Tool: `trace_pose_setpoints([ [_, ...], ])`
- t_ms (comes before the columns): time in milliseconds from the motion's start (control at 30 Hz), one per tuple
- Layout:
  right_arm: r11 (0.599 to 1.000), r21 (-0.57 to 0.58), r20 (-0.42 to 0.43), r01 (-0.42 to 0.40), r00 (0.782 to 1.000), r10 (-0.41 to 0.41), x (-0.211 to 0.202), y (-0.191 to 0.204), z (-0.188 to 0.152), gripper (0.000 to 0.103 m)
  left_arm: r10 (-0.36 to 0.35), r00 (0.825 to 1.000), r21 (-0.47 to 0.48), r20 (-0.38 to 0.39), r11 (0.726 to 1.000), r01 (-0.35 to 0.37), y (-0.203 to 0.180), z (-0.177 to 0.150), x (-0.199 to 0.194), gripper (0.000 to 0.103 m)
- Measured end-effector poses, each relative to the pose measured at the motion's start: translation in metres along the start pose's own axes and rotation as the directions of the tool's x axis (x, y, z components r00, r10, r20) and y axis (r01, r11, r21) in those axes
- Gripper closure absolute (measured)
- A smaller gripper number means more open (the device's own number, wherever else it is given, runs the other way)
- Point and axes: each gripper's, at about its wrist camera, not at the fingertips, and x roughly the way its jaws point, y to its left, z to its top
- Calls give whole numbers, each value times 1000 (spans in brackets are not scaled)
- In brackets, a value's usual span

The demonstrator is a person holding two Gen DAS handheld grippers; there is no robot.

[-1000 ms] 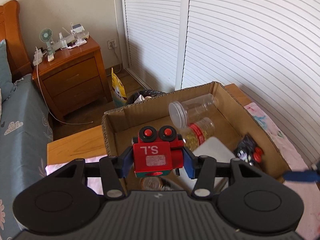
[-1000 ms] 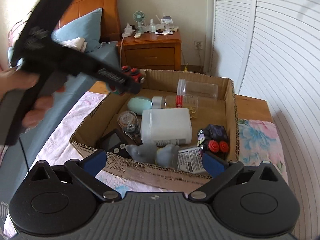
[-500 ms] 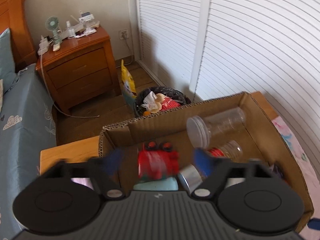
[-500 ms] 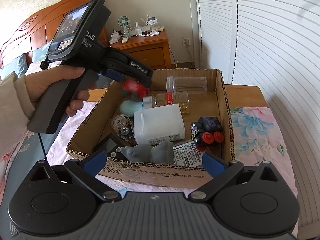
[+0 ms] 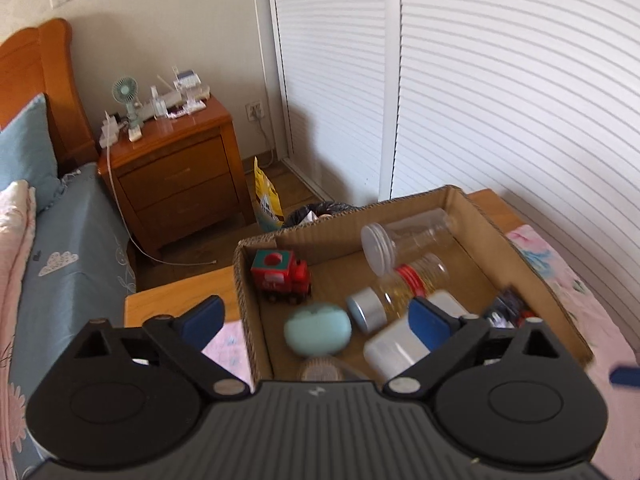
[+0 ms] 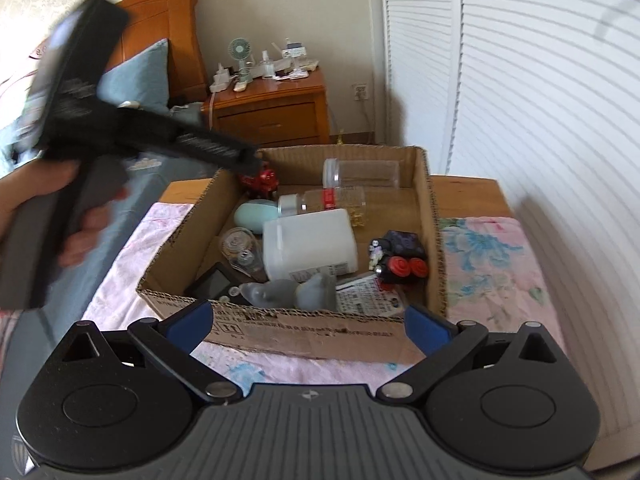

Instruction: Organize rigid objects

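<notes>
L gripper [image 5: 316,316] jaws opening, nothing between them; red train [image 5: 282,276] sits free in far-left corner of box [image 5: 532,280], ahead and slightly left of it. R gripper [image 6: 306,326] spread, empty, at box's near wall, farther off.

place: home bedroom | evidence: wooden headboard [image 6: 180,36], blue pillow [image 5: 24,152], bedside cabinet [image 5: 176,176] with small fan [image 5: 125,94] and chargers, white louvered closet doors [image 5: 500,80], floral cloth [image 6: 488,256] on table
</notes>
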Motion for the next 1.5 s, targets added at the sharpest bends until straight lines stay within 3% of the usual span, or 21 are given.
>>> trace_pose_setpoints([
  [200,994,3,-4,107,994,-107,-12,-3,-11,0,40,996,-44,84,998,-36,-8,-49,-60,3],
  [333,991,40,-22,129,991,-129,-19,-7,-18,0,69,995,-125,71,990,-60,-15,-79,-86,3],
  [533,985,31,-16,172,985,-172,-36,1,-30,0,28,999,-205,46,979,-18,-25,-107,-112,3],
  [833,982,49,0,181,983,-182,-54,0,-37,0,125,991,-181,42,977,-116,-37,-118,-132,3],
  [1500,981,59,1,185,983,-186,-58,-1,-39,0,141,990,-151,13,979,-138,-47,-116,-136,3],
])
